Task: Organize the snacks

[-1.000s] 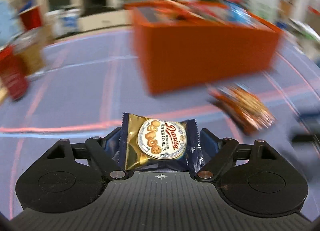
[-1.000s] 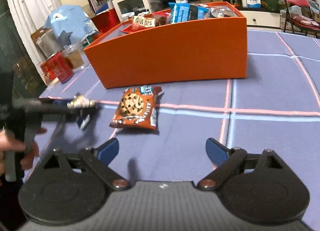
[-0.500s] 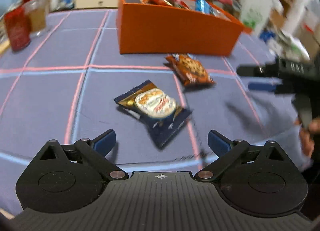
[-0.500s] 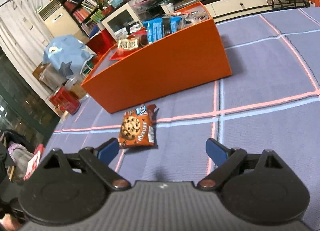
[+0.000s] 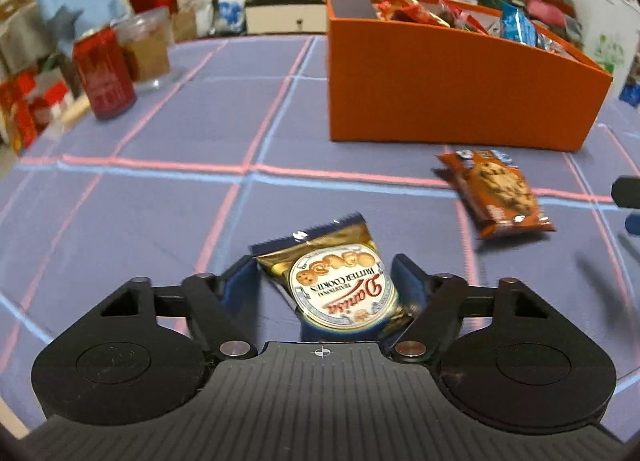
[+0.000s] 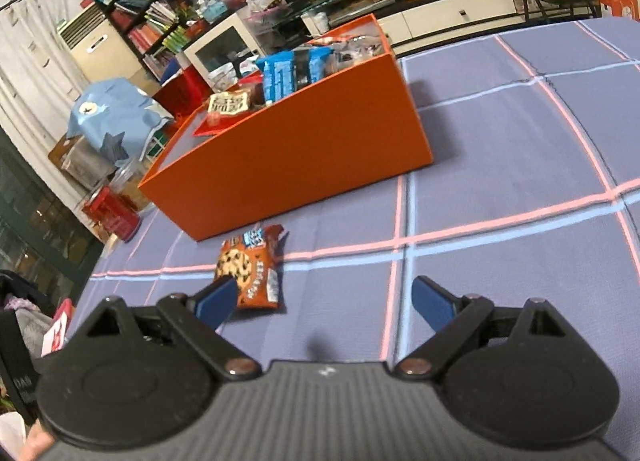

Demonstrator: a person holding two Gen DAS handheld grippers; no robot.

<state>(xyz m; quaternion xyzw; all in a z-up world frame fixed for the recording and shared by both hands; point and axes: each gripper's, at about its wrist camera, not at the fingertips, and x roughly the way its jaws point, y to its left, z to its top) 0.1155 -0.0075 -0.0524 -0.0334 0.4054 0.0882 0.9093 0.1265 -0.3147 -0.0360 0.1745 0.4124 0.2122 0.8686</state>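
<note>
The left gripper (image 5: 325, 281) is down low over the tablecloth (image 5: 160, 213) with its blue pads partly closed around the butter cookie packet (image 5: 336, 281); the right-hand pad looks pressed against the packet's edge, while a thin strip of cloth shows between the left-hand pad and the wrapper, so whether it is truly clamped I cannot tell. Half a second ago that packet lay loose on the cloth well ahead of wide-open fingers; now it sits right between them, label upside down to the camera. A second ago it was gripped tight and carried toward the box. Over on the other side, the right gripper (image 6: 325, 301) is spread wide and holds nothing, its left finger (image 6: 214, 301) overlapping the near corner of the chocolate chip cookie packet (image 6: 250, 269) in the picture, though contact is unclear. That packet lies flat on the cloth just in front of the orange box (image 6: 304, 157), about where it was before, but the right gripper has come closer to it. The box holds several snacks, blue packets (image 6: 288, 71) sticking up at the far end. A red can (image 5: 105, 77) and a glass jar (image 5: 146, 49) stand well off to the left.
</note>
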